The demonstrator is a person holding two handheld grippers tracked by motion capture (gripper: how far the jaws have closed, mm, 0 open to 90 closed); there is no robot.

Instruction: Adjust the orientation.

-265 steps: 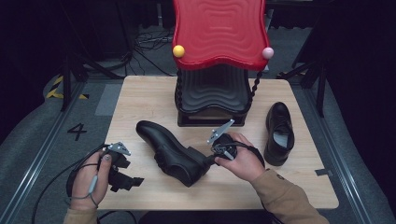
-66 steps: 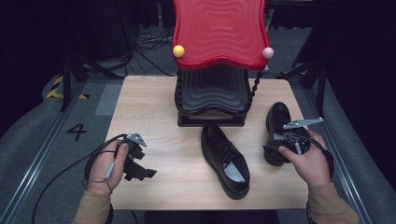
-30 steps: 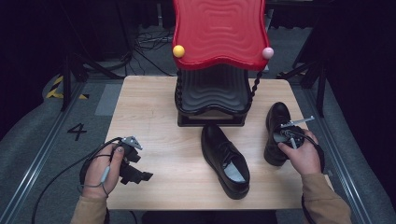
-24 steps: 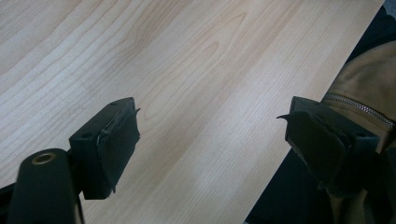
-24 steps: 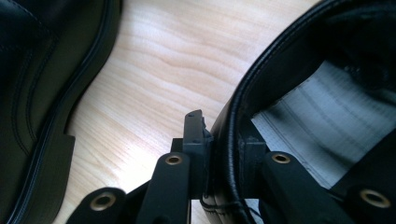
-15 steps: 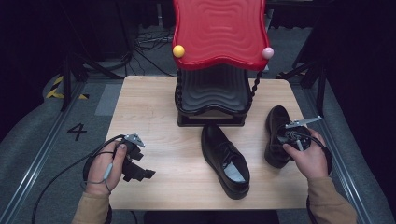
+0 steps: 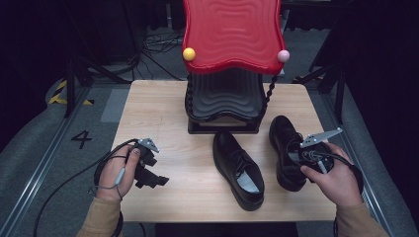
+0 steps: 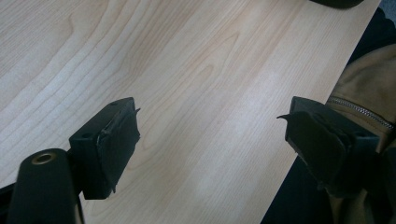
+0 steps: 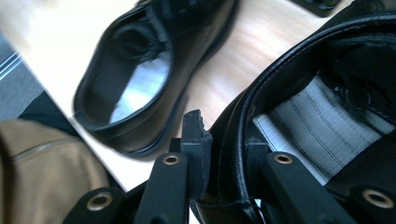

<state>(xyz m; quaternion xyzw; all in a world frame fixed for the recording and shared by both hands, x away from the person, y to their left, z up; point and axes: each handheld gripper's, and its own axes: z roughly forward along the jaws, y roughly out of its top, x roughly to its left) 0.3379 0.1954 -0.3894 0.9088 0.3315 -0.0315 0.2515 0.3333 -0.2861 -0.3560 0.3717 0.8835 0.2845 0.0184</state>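
At lower left of the high view, left tongs (image 7: 157,180) held low over the bare wooden desk (image 7: 158,113), jaws spread wide with nothing but wood grain between them, as seen in the left gripper view (image 8: 210,140); cable looping off the desk edge, tan sleeve (image 7: 101,222) below.

At lower right of the same view, right tongs (image 7: 296,160) pinching the heel rim of the right-hand black dress shoe (image 7: 285,150). From the right gripper view, one jaw outside the collar, the other inside, pressed on the leather between them (image 9: 224,172); pale striped lining (image 9: 322,135) of that shoe visible just past the inner jaw. Shoe tipped, heel end toward the hand, toe pointing up the frame; whether lifted clear of the desk, cannot tell. Grey three-cornered plate (image 7: 321,136) standing above the hand.

Near lower centre, second black dress shoe (image 7: 238,168) flat on the desk, opening upward, grey insole showing, toe toward the stand; apart from the gripped shoe, a strip of wood between them.

Farther up, at centre, black wavy-tiered shoe rack (image 7: 225,106) on the desk, just beyond both toes. Above that, red wavy top shelf (image 7: 232,32), yellow ball (image 7: 188,54) at its left corner, pink ball (image 7: 283,56) at its right.
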